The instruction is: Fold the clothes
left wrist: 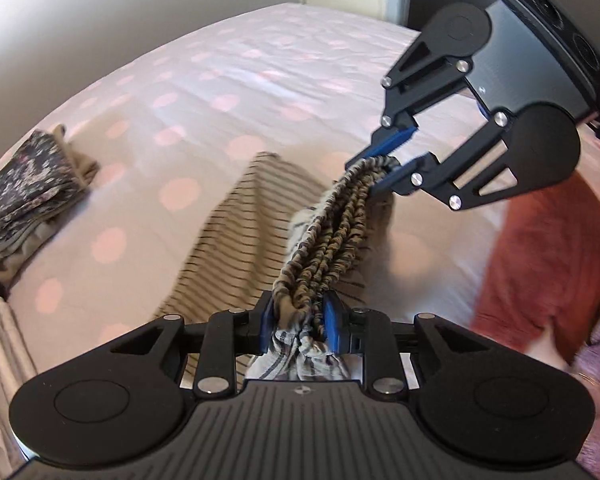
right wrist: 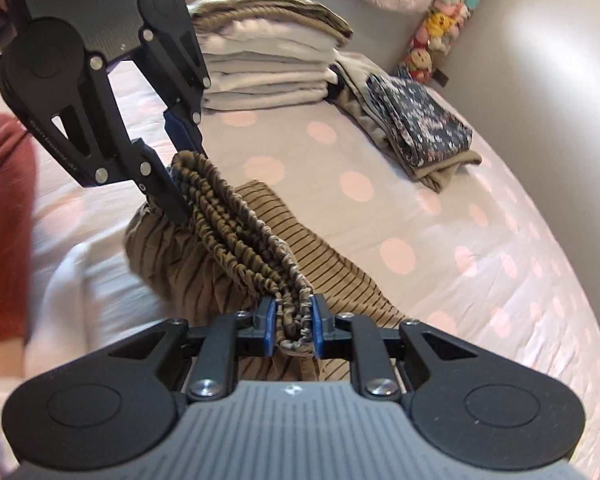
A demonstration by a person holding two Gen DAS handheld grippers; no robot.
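Note:
A tan garment with thin dark stripes (left wrist: 228, 248) (right wrist: 332, 264) hangs over the bed from its gathered elastic waistband (left wrist: 332, 236) (right wrist: 236, 224). My left gripper (left wrist: 298, 320) (right wrist: 180, 172) is shut on one end of that waistband. My right gripper (right wrist: 294, 324) (left wrist: 388, 168) is shut on the other end, so the band runs stretched between the two. The rest of the cloth trails down onto the sheet below.
The bed has a pale sheet with pink dots (left wrist: 204, 92) (right wrist: 480, 240). A folded dark floral piece on beige cloth (left wrist: 24, 184) (right wrist: 420, 124) lies nearby. A stack of folded white and beige clothes (right wrist: 268, 56) stands further back. A person's red sleeve (left wrist: 548, 256) (right wrist: 4, 184) is close by.

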